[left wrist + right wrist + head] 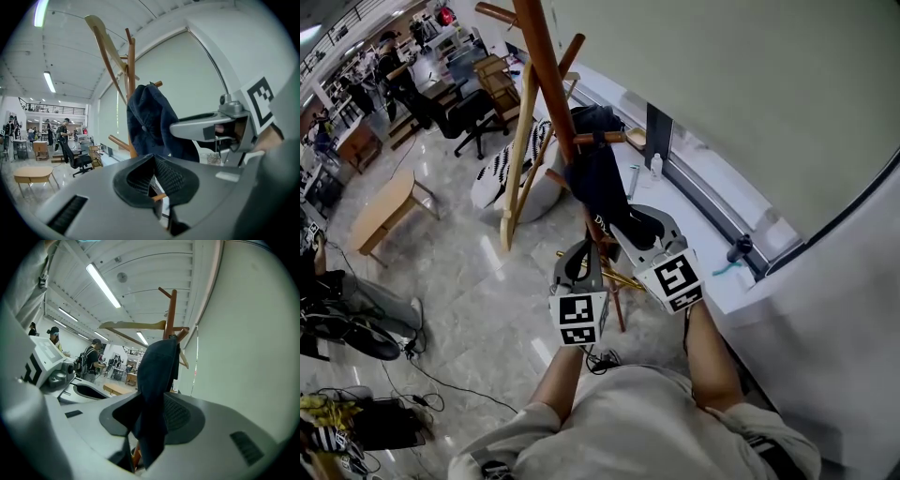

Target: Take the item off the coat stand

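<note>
While the cap (pixel 598 183) hangs on the coat stand (pixel 546 70), we have the right gripper (pixel 636 225) on it. In the right gripper view the dark blue cloth (pixel 157 376) drops from above, straight between the two pads, and the jaws pinch its lower part. The cap's top is draped over a short peg (pixel 600 138) that sticks out from the stand's pole. Its lower end reaches down to the gripper, so it is not off the stand yet.

We hold the left gripper (pixel 584 251) just beside the right one, on the side away from the wall, and it does not touch the cap. In the left gripper view its pads meet in a narrow V with no cloth in them. As far as we can tell the jaws are pressed together, though a thin slit low down makes us less than sure. That view also shows the cap (pixel 147 117) ahead, with the pole behind it.

Both grippers point roughly level toward the stand. Beside the stand runs a white sill (pixel 703 225) with a small bottle (pixel 656 166) on it. Farther out on the glossy floor (pixel 459 272) stand a low wooden table (pixel 384 211) and a black chair (pixel 473 117), well apart from us.
</note>
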Demonstrator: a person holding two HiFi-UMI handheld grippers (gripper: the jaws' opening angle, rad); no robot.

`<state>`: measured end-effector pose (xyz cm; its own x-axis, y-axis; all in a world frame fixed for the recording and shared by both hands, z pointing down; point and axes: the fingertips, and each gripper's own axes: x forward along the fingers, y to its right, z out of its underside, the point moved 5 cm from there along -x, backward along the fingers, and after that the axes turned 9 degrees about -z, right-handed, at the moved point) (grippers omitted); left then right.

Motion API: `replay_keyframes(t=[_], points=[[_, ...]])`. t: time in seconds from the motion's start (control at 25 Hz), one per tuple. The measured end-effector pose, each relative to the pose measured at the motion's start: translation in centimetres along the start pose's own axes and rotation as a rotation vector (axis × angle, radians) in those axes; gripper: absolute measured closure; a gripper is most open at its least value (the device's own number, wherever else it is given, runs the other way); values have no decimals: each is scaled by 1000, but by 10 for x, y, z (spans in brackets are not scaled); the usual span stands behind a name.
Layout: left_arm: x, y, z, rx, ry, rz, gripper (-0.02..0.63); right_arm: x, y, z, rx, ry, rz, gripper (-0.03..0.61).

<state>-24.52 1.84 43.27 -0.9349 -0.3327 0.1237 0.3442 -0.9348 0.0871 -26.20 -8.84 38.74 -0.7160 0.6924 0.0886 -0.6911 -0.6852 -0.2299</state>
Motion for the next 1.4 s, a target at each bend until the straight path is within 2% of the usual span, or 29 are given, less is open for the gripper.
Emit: replay_keyframes(t=[0.2,0.56,1.04,1.28,1.4], points=[[-1,1,4,-14,0,-1,603,-4,0,-2,-39,-3,13,485],[0,9,6,-21,8,15,603,-19,3,-17,-137,35,70,500],[1,24,-3,-30,17,34,603,-46,16,-35,-152,66,128,502],[38,68,7,-27,12,64,603,-72,60,-5,-141,65,163,502],[33,73,0,-28,16,91,603,-83,57,-12,-139,50,189,502]])
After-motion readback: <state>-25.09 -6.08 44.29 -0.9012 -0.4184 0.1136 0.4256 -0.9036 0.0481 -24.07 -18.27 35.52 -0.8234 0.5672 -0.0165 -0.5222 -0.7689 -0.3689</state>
